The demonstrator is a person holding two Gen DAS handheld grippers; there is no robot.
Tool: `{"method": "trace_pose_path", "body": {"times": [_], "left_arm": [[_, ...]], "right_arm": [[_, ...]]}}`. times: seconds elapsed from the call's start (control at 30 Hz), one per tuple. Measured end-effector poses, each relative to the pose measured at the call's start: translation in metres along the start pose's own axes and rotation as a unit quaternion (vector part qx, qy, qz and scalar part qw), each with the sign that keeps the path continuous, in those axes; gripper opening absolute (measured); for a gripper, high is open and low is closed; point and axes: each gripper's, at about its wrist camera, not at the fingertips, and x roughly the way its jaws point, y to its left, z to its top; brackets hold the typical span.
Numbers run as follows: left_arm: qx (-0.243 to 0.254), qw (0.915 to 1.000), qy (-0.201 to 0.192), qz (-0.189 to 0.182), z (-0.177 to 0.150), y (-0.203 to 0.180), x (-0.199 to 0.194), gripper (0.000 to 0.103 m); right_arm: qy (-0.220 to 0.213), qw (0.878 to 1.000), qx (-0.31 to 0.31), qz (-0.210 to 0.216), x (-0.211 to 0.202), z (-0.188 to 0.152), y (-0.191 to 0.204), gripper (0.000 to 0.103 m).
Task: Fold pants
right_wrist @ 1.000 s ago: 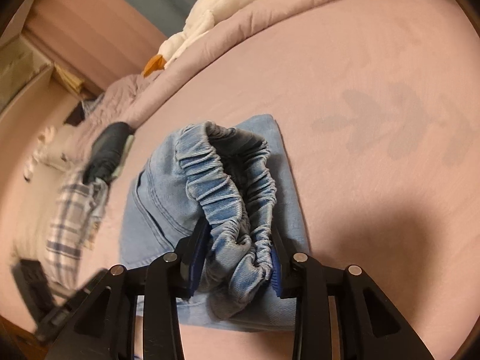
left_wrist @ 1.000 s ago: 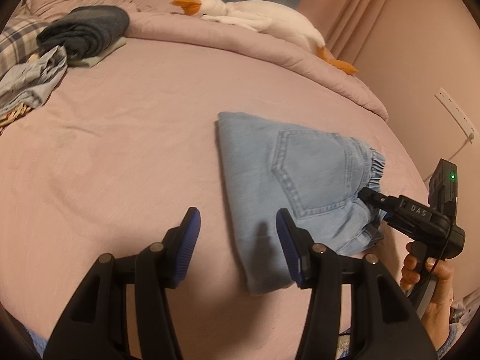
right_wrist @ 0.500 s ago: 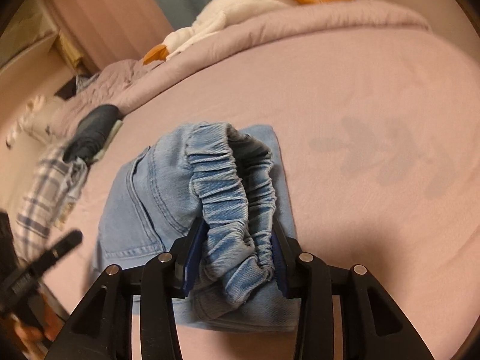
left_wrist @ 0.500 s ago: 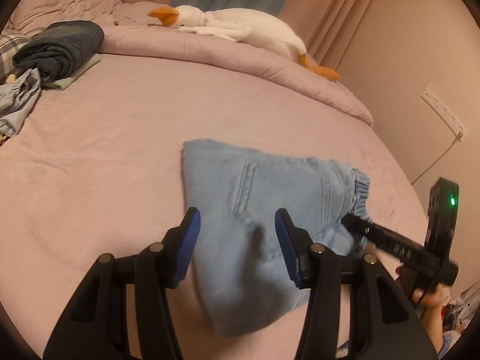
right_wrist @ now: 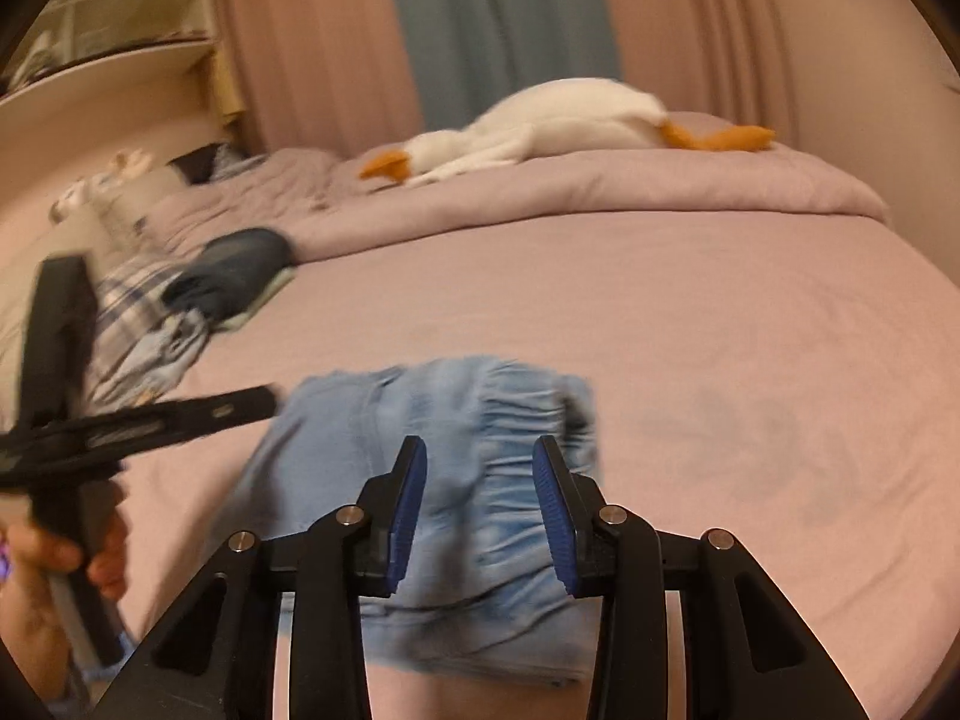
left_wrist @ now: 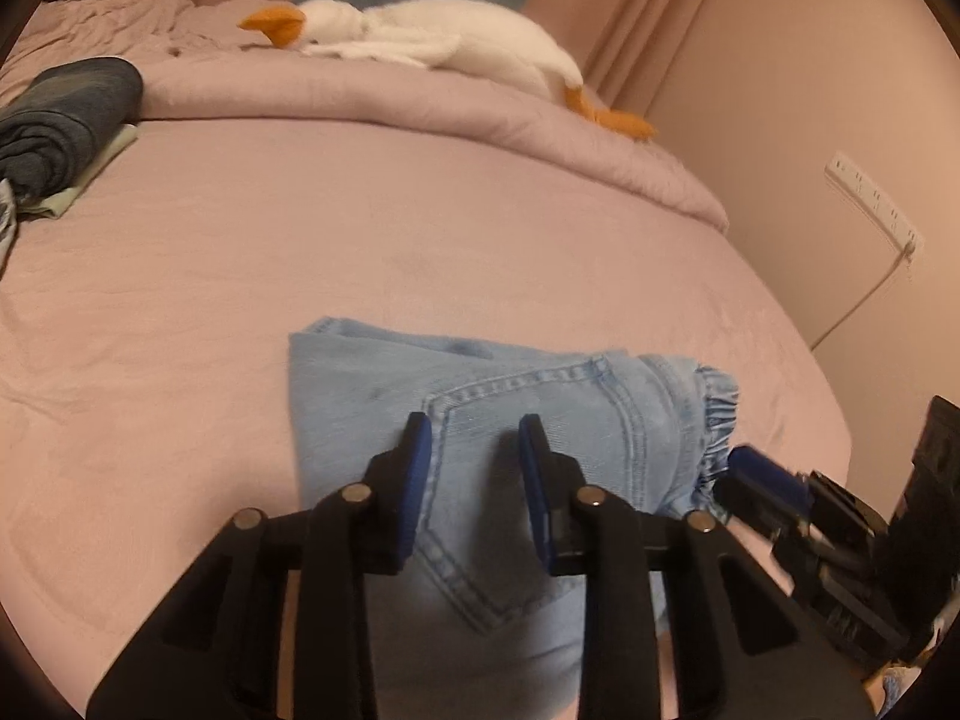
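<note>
Folded light-blue denim pants (left_wrist: 360, 396) lie on the pink bed sheet (left_wrist: 240, 276), back pocket up, elastic waistband (left_wrist: 717, 414) toward the right. My left gripper (left_wrist: 474, 450) hovers over the back pocket. Its jaws are closing, the pads still apart, and the cloth under them looks flat. In the right wrist view the gathered waistband (right_wrist: 516, 420) fills the gap of my right gripper (right_wrist: 480, 480), which stays shut on it. The right gripper (left_wrist: 744, 471) shows at the waistband's edge in the left view. The left gripper (right_wrist: 264, 402) reaches in from the left, held by a hand (right_wrist: 54, 552).
A white plush goose (left_wrist: 450, 42) lies on the rolled duvet (left_wrist: 360, 96) at the far side. Dark folded clothes (left_wrist: 66, 114) and plaid garments (right_wrist: 126, 312) sit at the far left. A power strip (left_wrist: 870, 204) hangs on the right wall. Shelves (right_wrist: 120, 60) stand beyond the bed.
My left gripper has moved over the pants from beside them and its jaws have narrowed. The right gripper has rolled upright and risen a little, still holding the waistband.
</note>
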Motion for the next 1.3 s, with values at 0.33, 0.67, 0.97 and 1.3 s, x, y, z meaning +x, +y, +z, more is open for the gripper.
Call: {"method": "trace_pose_path", "body": {"times": [0.33, 0.67, 0.97, 1.3], "left_arm": [[0.004, 0.9963, 0.083, 0.021, 0.001, 0.007, 0.047, 0.027], [-0.020, 0.9963, 0.080, 0.024, 0.003, 0.007, 0.043, 0.029], [-0.001, 0.9980, 0.052, 0.036, -0.036, 0.004, -0.003, 0.029], [-0.023, 0.9982, 0.056, 0.007, -0.063, 0.018, -0.013, 0.029]], "right_arm": [[0.072, 0.996, -0.057, -0.007, 0.036, -0.021, 0.019, 0.022], [0.093, 0.994, -0.053, 0.003, 0.040, -0.020, 0.016, 0.022], [0.097, 0.995, -0.006, 0.025, 0.042, -0.018, 0.004, 0.022], [0.094, 0.993, 0.044, 0.047, 0.036, 0.001, 0.004, 0.022]]}}
